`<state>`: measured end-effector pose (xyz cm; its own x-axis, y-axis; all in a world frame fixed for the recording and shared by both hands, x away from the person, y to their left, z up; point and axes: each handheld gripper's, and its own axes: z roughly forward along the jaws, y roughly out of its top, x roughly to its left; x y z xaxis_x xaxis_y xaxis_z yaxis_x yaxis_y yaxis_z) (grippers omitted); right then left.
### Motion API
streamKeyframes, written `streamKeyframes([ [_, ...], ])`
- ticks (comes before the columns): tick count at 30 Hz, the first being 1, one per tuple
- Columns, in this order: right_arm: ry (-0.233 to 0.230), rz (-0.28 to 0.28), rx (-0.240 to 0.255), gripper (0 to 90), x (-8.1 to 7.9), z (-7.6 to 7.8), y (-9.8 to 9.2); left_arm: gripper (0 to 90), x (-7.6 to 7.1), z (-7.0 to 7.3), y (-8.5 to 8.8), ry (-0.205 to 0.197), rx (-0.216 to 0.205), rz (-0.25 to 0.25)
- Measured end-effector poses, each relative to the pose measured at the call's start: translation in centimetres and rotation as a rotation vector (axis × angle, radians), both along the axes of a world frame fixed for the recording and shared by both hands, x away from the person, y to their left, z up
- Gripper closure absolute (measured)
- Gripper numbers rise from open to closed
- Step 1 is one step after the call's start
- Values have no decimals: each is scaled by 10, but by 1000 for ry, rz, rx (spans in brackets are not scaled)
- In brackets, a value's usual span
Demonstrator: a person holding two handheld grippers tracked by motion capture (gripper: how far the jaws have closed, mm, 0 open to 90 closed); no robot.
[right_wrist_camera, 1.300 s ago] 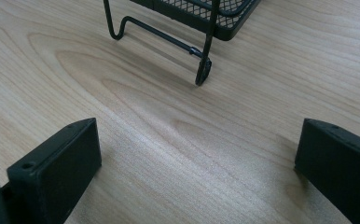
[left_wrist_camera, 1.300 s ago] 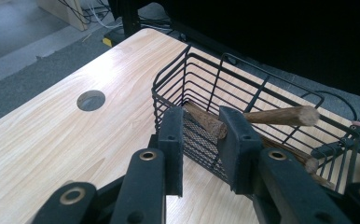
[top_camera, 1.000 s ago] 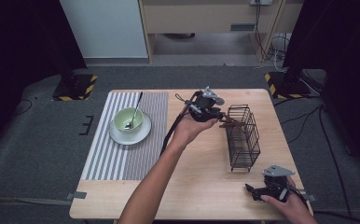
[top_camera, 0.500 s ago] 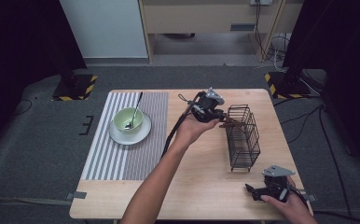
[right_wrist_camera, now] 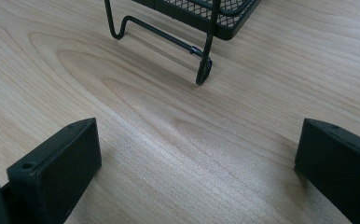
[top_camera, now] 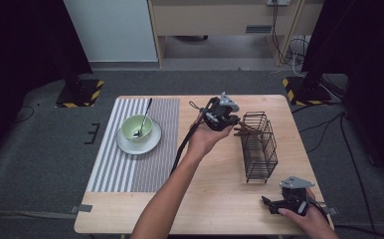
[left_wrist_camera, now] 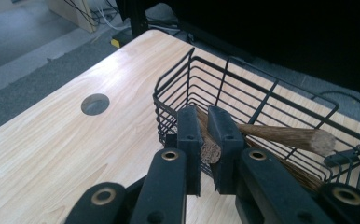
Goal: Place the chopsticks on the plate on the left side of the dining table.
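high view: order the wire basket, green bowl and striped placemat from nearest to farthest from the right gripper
Measured from the right gripper at the table's near right corner:
1. wire basket, just beyond it, toward the table's middle right.
2. striped placemat, across the table on the left; its near edge reaches closer than the bowl.
3. green bowl, on its plate on the placemat's far part.

A light wooden table [top_camera: 220,199] stands on grey carpet [top_camera: 41,164], a white panel [top_camera: 108,30] and wooden cabinet [top_camera: 220,17] behind (black curtains either side), striped stand bases [top_camera: 78,93] near its far corners.

One basket [top_camera: 258,144], bowl [top_camera: 137,128], spoon [top_camera: 143,119], plate [top_camera: 152,143].
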<state>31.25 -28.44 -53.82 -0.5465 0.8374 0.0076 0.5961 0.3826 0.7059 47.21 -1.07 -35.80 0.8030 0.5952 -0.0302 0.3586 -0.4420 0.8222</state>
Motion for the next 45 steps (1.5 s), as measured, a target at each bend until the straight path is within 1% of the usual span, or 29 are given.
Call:
streamKeyframes([
  [2, 1, 0, 0, 4, 0, 0, 0, 835, -1, 1, 3, 0, -19, 5],
  [4, 1, -1, 1, 4, 0, 0, 0, 836, -2, 3, 6, -6, -20, 4],
  [7, 1, 0, 0, 4, 0, 0, 0, 835, -3, 6, 11, -18, -32, 8],
  [9, 1, -1, 1, 4, 0, 0, 0, 836, -3, 7, 15, -19, -46, 11],
  [17, 2, -1, 1, 4, 0, 0, 0, 836, -5, 7, 27, -21, -90, 16],
  [23, 3, -2, 1, 4, 0, 0, 0, 837, -6, 9, 39, -25, -147, 15],
  [26, 2, 1, -1, 4, 0, 0, 0, 837, -5, 9, 46, -20, -173, 10],
  [28, 3, 0, 0, 3, 0, 0, 0, 837, -5, 10, 52, -16, -211, -1],
  [29, 3, -1, 0, 4, 0, 0, 0, 837, -4, 11, 54, -16, -219, -4],
  [32, 3, 0, 0, 4, 0, 0, 0, 837, -5, 13, 58, -22, -235, -13],
  [37, 3, -1, 0, 4, 0, 0, 0, 836, -5, 15, 62, -24, -284, -37],
  [40, 3, 0, 0, 4, 0, 0, 0, 837, -5, 15, 62, -26, -289, -39],
  [43, 4, -1, 0, 4, 0, 0, 0, 837, -4, 15, 63, -25, -311, -43],
  [45, 4, -1, 0, 4, 0, 0, 0, 836, -4, 15, 63, -30, -317, -43],
])
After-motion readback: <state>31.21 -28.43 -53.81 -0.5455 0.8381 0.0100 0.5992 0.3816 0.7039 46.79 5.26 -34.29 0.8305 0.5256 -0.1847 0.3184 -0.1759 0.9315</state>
